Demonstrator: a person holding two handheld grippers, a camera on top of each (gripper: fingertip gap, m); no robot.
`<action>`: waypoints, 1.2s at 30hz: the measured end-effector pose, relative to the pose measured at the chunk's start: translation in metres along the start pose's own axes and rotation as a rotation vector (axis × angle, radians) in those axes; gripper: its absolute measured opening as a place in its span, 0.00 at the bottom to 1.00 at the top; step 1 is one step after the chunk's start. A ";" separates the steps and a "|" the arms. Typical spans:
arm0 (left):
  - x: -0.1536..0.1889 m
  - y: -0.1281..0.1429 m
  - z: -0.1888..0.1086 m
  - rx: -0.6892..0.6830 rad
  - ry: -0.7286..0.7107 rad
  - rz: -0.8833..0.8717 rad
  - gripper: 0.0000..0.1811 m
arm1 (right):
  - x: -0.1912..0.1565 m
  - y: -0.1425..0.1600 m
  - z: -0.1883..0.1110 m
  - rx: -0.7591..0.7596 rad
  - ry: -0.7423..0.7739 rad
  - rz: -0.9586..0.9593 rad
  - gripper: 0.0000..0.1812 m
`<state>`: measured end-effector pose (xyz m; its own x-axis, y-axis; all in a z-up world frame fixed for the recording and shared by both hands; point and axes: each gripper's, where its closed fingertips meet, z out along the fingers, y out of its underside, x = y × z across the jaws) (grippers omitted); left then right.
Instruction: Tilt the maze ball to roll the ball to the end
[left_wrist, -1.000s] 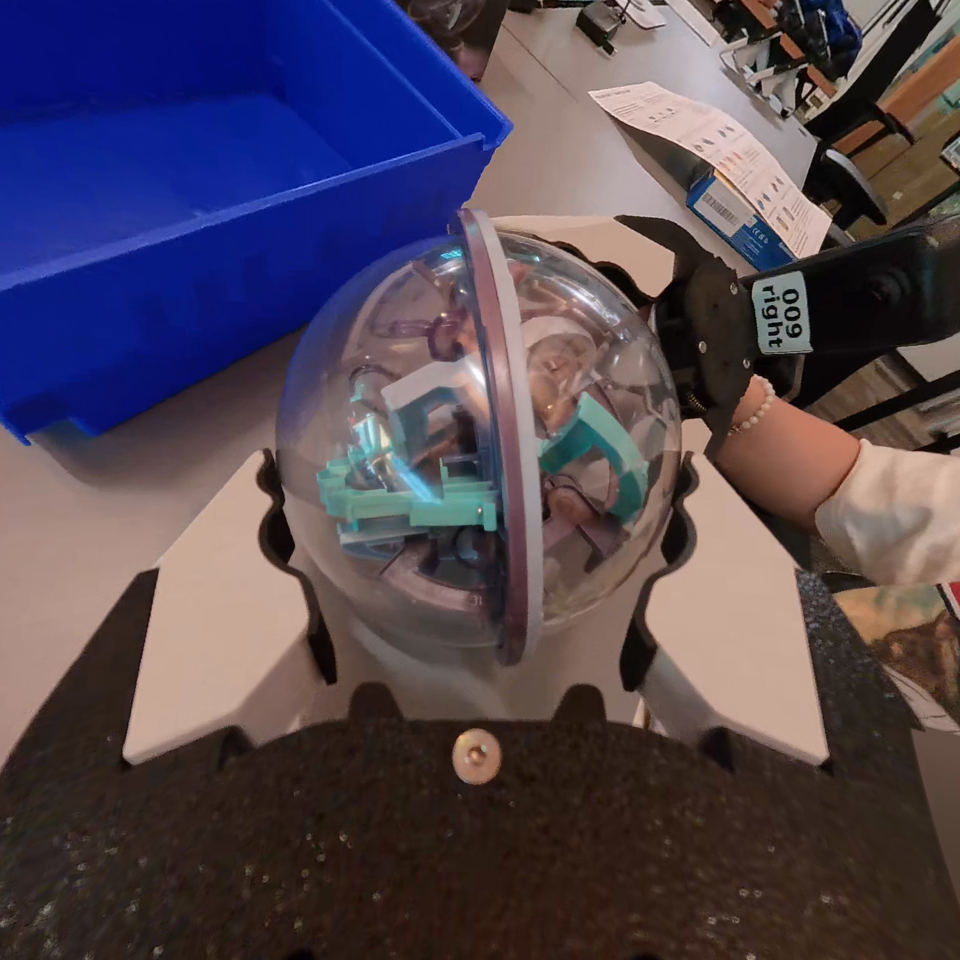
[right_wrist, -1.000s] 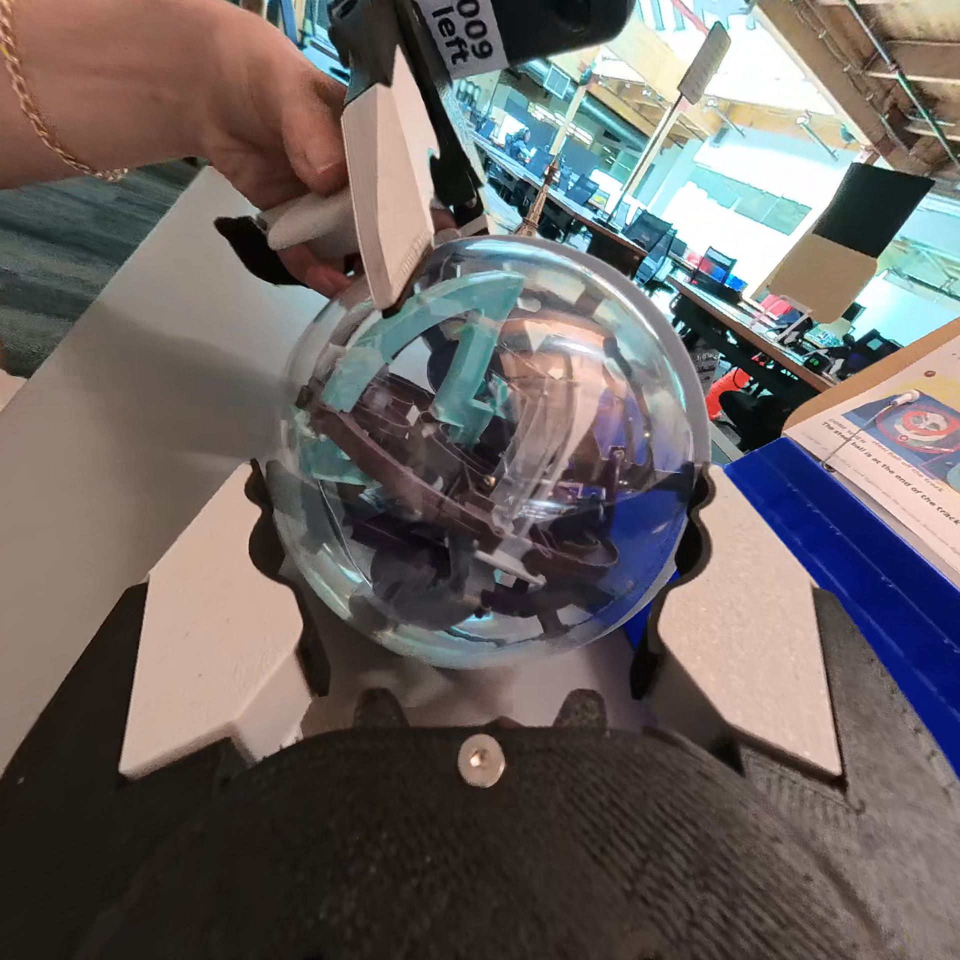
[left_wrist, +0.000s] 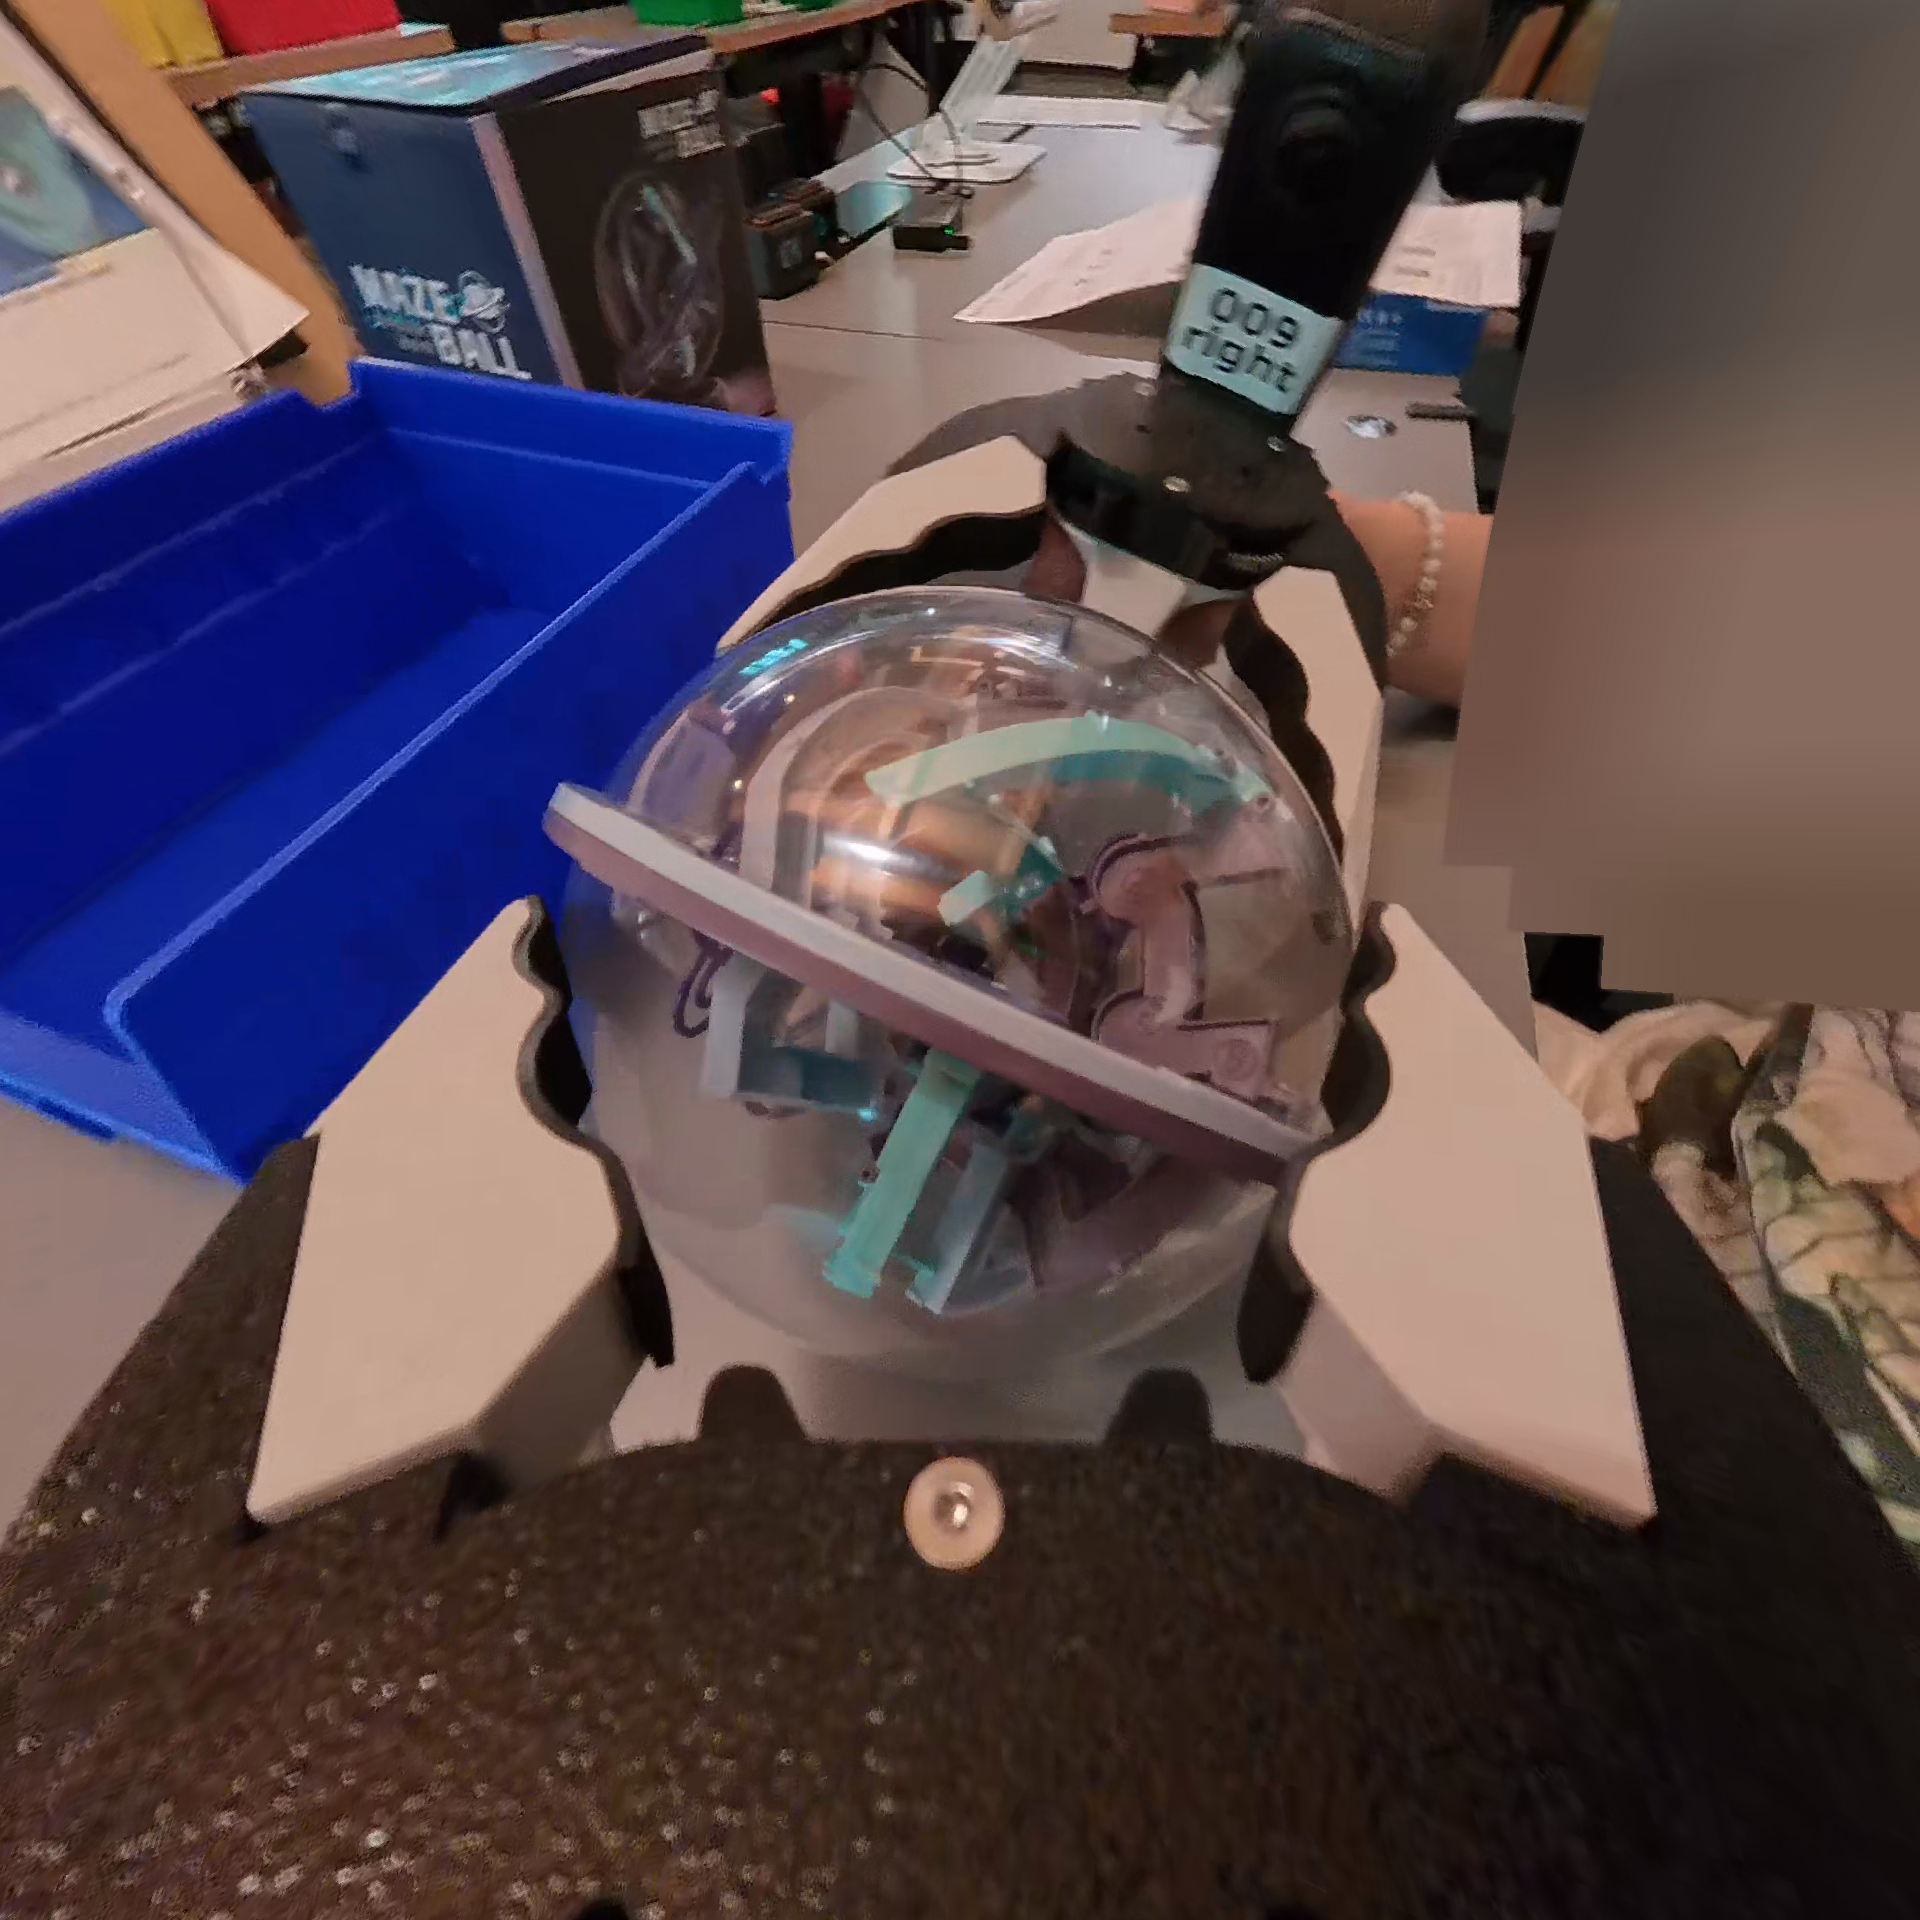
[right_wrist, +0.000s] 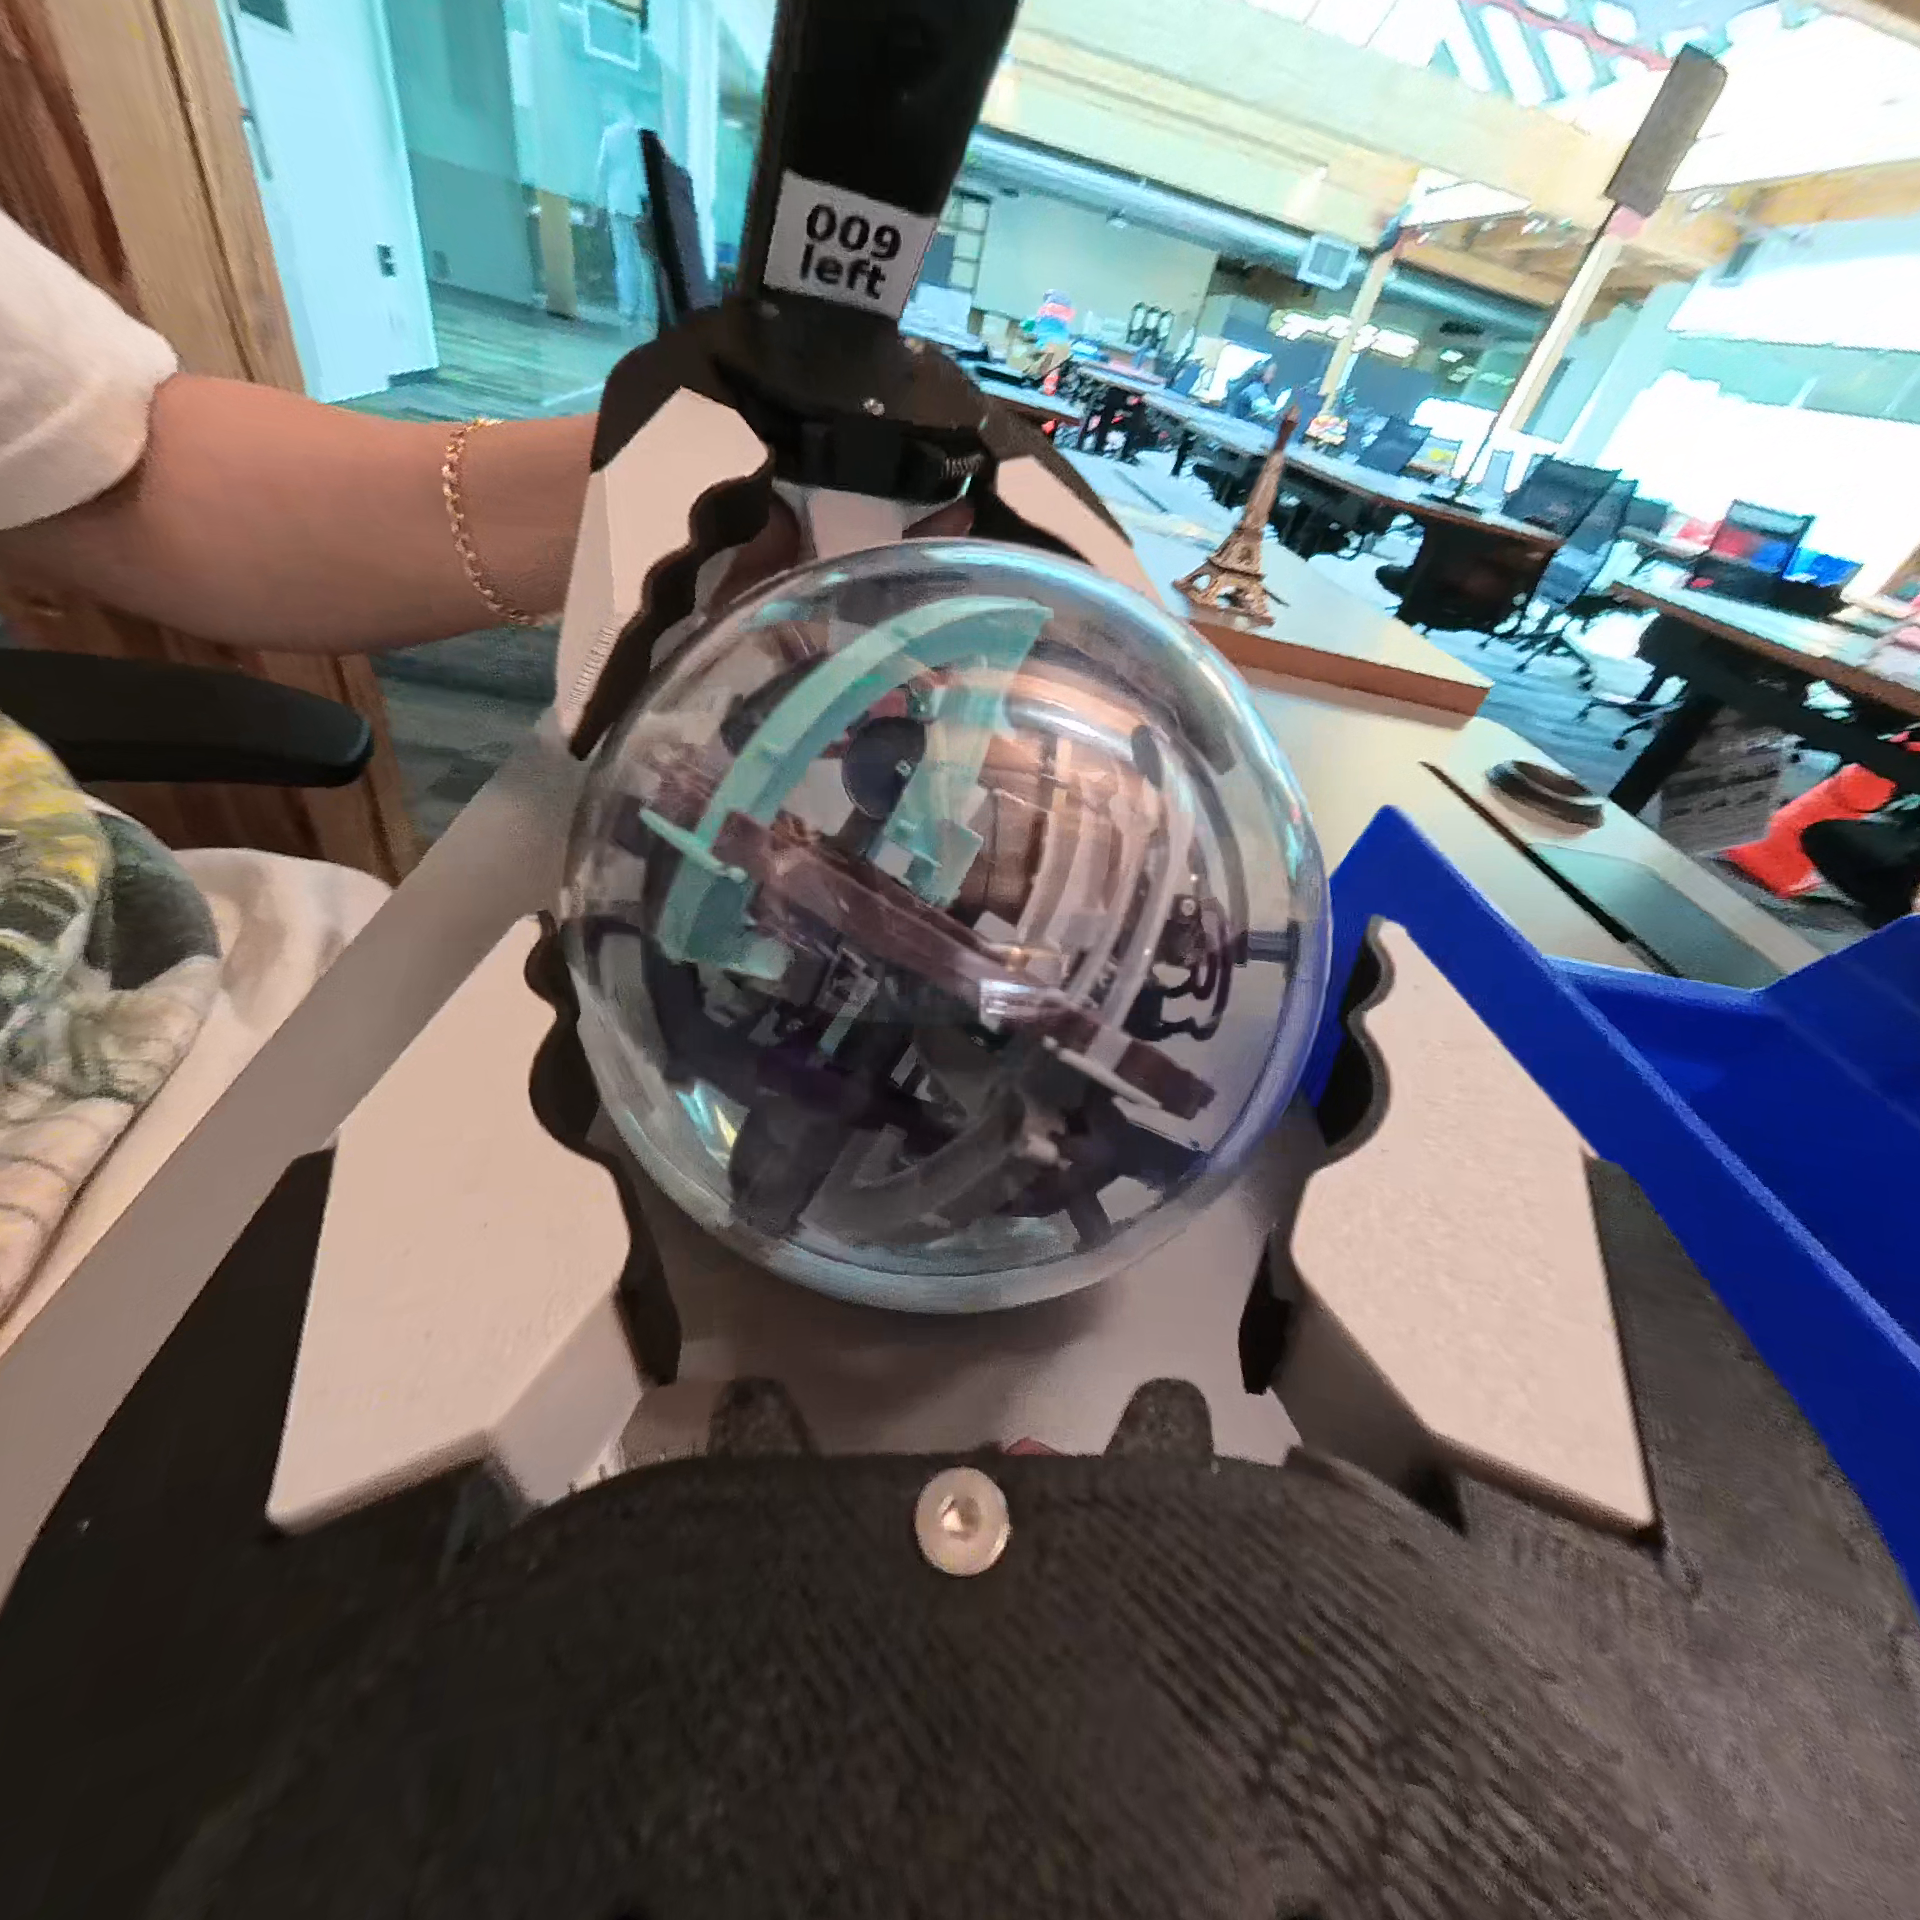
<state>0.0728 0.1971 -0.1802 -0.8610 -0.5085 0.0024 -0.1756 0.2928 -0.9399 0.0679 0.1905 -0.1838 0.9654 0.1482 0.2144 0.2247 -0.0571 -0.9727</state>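
I have the maze ball (left_wrist: 951, 997) cradled between both tools, in the middle of each frame and lifted off the grey table (left_wrist: 94, 1247). The left tool (left_wrist: 951, 1039) sits with its white fingers (left_wrist: 436, 1174) pressed against the clear shell on both sides, clamped on the sphere. The right tool (right_wrist: 951, 1049) grips it the same way from the opposite side, fingers (right_wrist: 1455, 1205) closed against the shell. In the left wrist view the right tool shows at the top centre of the frame, facing mine, so the two hold the ball from opposite ends.

The sphere's purple equator ring (left_wrist: 935, 997) runs slanted, high at centre left and low at right, so I judge I am in the tilting step, mid-roll. The teal and purple tracks inside are plain, but I cannot pick out the small ball among them, so I cannot say how far along the route it is.

The next move calls for slow, matched rotation of both wrists, keeping the clamp even so the smooth shell does not slip. The blue bin (left_wrist: 312, 727) sits just beside the ball at left of the frame; I should keep clear of its wall.
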 end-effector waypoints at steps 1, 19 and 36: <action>-0.002 0.000 0.000 0.005 -0.018 -0.029 0.78 | -0.001 -0.001 0.000 0.004 0.015 -0.017 0.76; -0.003 0.007 -0.007 0.039 -0.013 -0.163 0.82 | -0.005 0.011 0.015 -0.110 -0.099 0.019 0.82; -0.001 0.012 -0.013 0.095 0.012 -0.346 0.81 | -0.016 0.002 0.022 -0.096 -0.049 -0.056 0.86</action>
<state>0.0653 0.2113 -0.1871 -0.7639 -0.5549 0.3295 -0.4128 0.0278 -0.9104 0.0497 0.2101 -0.1914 0.9438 0.2021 0.2616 0.2924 -0.1411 -0.9458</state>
